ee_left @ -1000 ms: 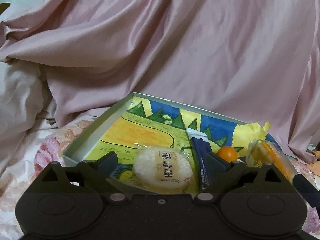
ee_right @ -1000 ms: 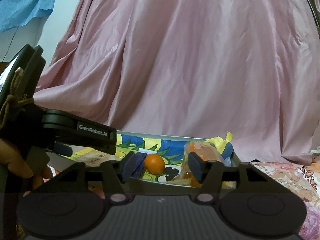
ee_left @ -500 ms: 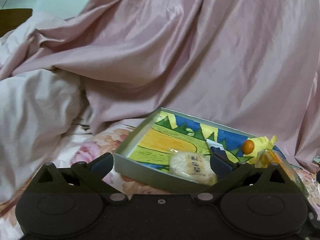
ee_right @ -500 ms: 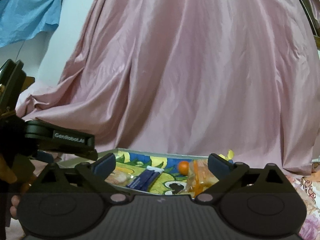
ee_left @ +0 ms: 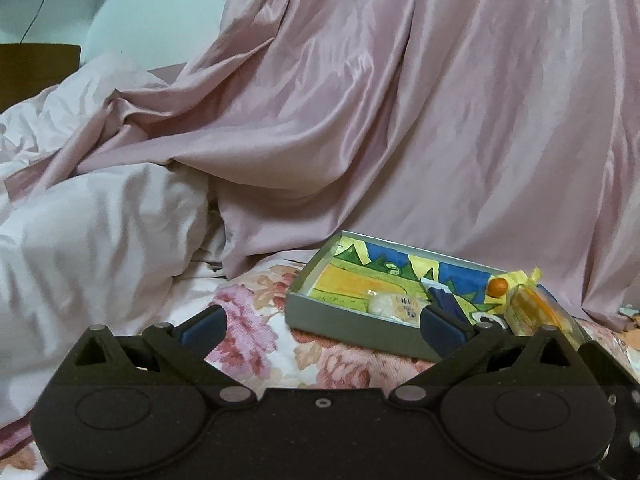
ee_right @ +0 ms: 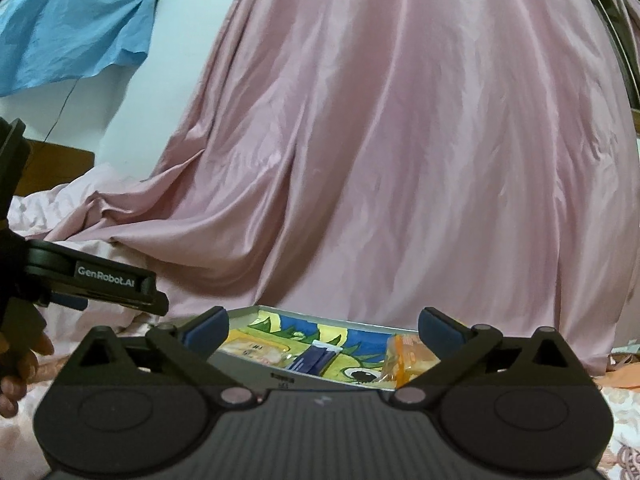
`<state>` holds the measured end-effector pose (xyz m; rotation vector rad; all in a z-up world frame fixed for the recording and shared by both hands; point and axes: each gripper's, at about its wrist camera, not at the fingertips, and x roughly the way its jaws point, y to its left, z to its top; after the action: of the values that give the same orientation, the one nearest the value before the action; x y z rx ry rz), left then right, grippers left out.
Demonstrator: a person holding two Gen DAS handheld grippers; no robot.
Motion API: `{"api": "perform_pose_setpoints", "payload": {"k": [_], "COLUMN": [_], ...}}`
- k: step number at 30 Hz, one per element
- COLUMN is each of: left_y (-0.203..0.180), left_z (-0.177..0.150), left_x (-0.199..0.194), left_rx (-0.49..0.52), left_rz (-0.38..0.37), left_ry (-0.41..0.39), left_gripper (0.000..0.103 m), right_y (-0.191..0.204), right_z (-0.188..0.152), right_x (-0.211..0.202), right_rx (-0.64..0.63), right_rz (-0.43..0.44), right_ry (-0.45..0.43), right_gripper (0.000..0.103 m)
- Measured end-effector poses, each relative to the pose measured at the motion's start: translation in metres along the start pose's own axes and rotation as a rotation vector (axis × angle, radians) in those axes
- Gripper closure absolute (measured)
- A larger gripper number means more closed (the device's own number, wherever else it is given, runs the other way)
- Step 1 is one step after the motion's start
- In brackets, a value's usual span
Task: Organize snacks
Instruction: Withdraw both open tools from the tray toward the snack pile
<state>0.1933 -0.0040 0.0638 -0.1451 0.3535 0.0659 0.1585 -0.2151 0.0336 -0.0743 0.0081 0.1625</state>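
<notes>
Left hand-held gripper gapes empty, snack tray ahead-right.

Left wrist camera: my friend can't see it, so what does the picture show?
A shallow box with a colourful drawing inside sits on a flowery bedsheet, holding a round rice cracker, a dark blue packet, a small orange and an orange-wrapped snack. The left tongs are open and empty, with pink cloth behind.

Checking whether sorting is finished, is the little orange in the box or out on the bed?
In. The orange sits inside the box, near its far corner.
</notes>
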Motion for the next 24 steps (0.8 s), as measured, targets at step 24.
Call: {"api": "perform_pose_setpoints", "payload": {"k": [24], "left_y": [0.037], "left_z": [-0.06], "left_x": [-0.074], "left_rx": [0.173], "left_rz": [-0.069], "left_ry": [0.087], "left_gripper": [0.001], "right_y": [0.036], "right_z": [-0.004], "right_x": [-0.075], "right_rx": [-0.059], "right_rz": [0.103], "right_ry": [0.194], "right_gripper": [0.0]}}
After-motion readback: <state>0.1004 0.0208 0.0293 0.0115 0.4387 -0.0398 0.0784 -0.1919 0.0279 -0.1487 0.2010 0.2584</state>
